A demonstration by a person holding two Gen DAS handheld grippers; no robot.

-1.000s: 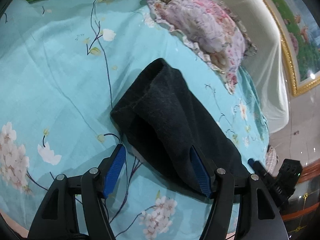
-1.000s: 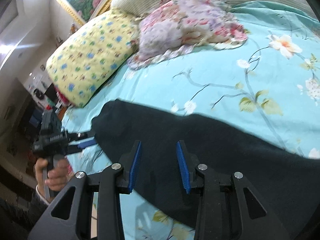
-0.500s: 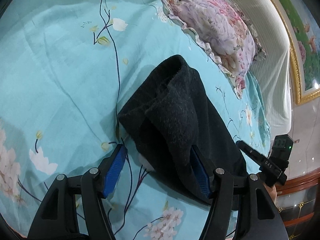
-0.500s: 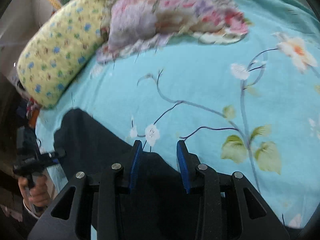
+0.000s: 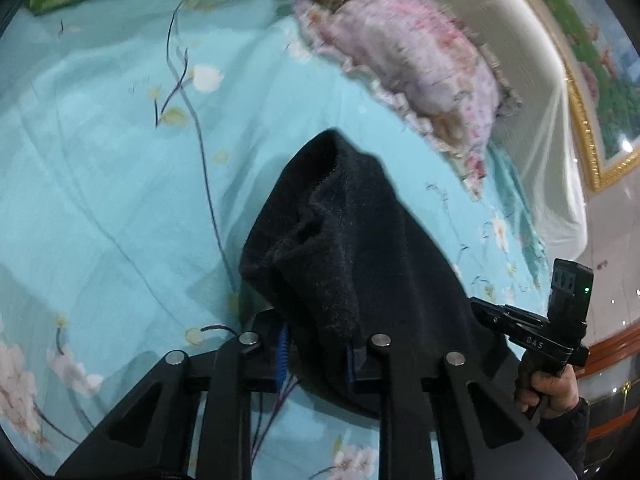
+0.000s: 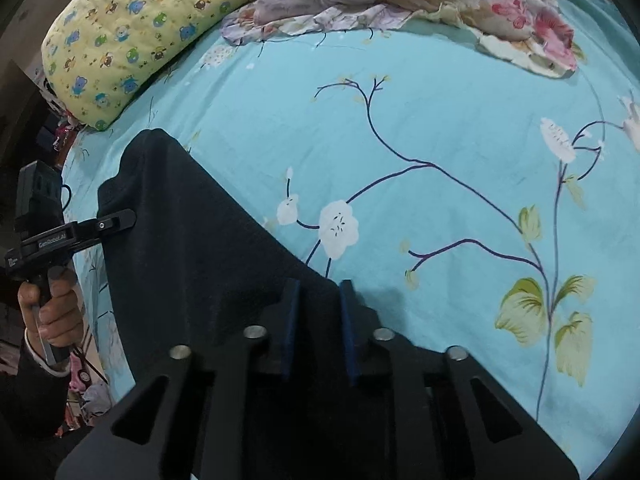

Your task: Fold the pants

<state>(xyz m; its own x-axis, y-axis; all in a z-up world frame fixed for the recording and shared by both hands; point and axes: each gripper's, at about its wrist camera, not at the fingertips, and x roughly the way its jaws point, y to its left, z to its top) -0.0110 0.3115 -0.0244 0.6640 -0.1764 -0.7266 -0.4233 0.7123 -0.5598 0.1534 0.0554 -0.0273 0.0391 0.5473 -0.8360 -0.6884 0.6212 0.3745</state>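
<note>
Since the earlier frame both tools have closed: the left tool [image 5: 316, 354], then wide astride one end of the dark, fuzzy fabric pants [image 5: 352, 256], has its jaws narrowed onto a bunched fold there, and the right tool [image 6: 316, 320] has swung in over the far edge and pinched it. The pants lie in a long strip across the turquoise flowered bedsheet [image 6: 460, 128], below the yellow printed pillow [image 6: 132, 32]. The step in hand looks like gripping both ends; next, both probably need lifting together and carrying across, keeping the cloth taut.
</note>
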